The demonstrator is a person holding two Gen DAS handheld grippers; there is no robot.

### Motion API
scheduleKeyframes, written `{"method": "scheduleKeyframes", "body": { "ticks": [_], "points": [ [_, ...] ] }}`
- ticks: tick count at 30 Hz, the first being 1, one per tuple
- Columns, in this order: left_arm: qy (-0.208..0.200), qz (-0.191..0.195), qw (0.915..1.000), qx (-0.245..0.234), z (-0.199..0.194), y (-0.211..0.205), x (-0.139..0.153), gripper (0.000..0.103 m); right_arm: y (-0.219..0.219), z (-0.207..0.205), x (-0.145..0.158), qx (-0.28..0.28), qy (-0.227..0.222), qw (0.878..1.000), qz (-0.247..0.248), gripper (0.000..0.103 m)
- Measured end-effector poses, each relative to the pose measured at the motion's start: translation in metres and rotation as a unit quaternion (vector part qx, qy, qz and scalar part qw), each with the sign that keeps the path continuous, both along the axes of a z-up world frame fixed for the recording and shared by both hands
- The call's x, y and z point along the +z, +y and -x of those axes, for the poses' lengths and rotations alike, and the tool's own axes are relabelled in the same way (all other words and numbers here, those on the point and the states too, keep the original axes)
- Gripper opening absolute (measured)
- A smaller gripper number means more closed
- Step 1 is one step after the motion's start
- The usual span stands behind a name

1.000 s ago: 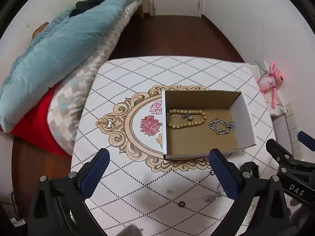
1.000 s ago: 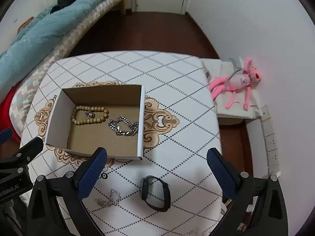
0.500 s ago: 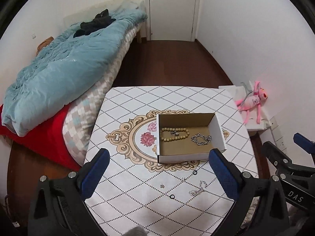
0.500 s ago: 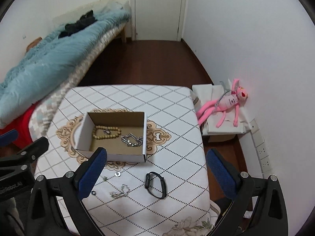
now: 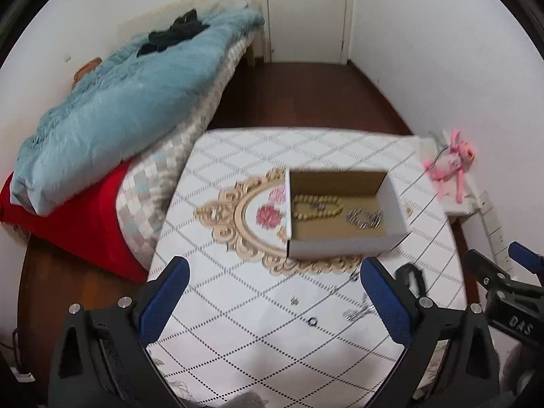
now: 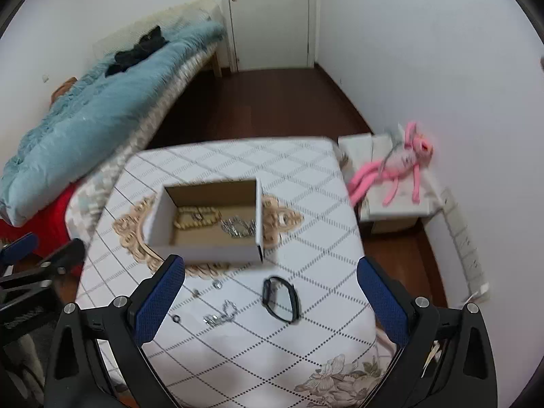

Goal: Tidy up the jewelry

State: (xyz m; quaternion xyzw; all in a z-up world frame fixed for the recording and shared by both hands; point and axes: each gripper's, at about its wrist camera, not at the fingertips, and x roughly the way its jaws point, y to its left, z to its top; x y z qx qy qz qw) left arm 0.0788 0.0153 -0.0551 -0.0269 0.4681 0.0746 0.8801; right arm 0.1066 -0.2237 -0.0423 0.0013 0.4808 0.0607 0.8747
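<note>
Both grippers are pulling up and back from the surface [image 6: 306, 183], and the view has widened fast: a second ago the cardboard box [image 6: 204, 250] filled the middle of each camera, now the whole bedroom, door and bed are in frame. The slight blur on the box and tablecloth says the hands are still moving.

The left gripper [image 5: 272, 292] hangs over the near edge of the surface, jaws spread wide with nothing between them. The right gripper [image 6: 270, 295] is the same story, jaws wide and empty, high above the loose pieces.

Inside the box nothing has shifted: the beaded bracelet [image 6: 195, 221] lies at the left, the silver chain bracelet [image 6: 238, 227] just beside it on the right. Those two are sorted.

Out on the surface, in front of the box, the rest waits: the black band [image 6: 280, 297] lying flat, a thin silver chain [image 6: 221, 314] near it, a small dark ring [image 6: 176, 319], and a couple of tiny studs or rings [image 6: 217, 284] closer to the box wall, too small to name.

So the job looks partly done, and this retreat reads as a reset between picks, not a finish. The black band sits almost straight under the right gripper, which makes it a likely next target; the tiny pieces will be the fiddly ones.
</note>
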Motion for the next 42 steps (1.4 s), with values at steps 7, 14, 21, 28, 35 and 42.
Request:
{"method": "scheduleKeyframes", "body": {
  "ticks": [7,14,21,28,35,42],
  "points": [
    [0.079,0.004,0.9966,0.023,-0.002,0.008,-0.082,0.102,-0.01,-0.025,-0.111,0.015,0.095,0.995,0.005,0.102],
    [0.129,0.021,0.9913,0.016,0.009,0.005,-0.132,0.102,-0.011,-0.038,-0.171,0.026,0.132,0.991,0.005,0.102],
    [0.127,0.022,0.9913,-0.027,0.013,-0.026,-0.138,0.1,-0.001,-0.038,-0.182,0.038,0.108,0.993,0.038,0.063],
    [0.126,0.018,0.9863,-0.104,0.002,-0.077,-0.14,0.099,-0.016,-0.018,-0.16,0.025,0.085,0.996,0.014,0.05],
    [0.146,0.021,0.9758,-0.162,-0.012,-0.115,-0.152,0.094,-0.048,0.002,-0.151,-0.019,0.086,0.996,-0.025,0.05],
    [0.146,0.01,0.971,-0.189,-0.021,-0.132,-0.156,0.063,-0.066,0.008,-0.159,-0.048,0.091,0.994,-0.048,0.05]
  ]
}}
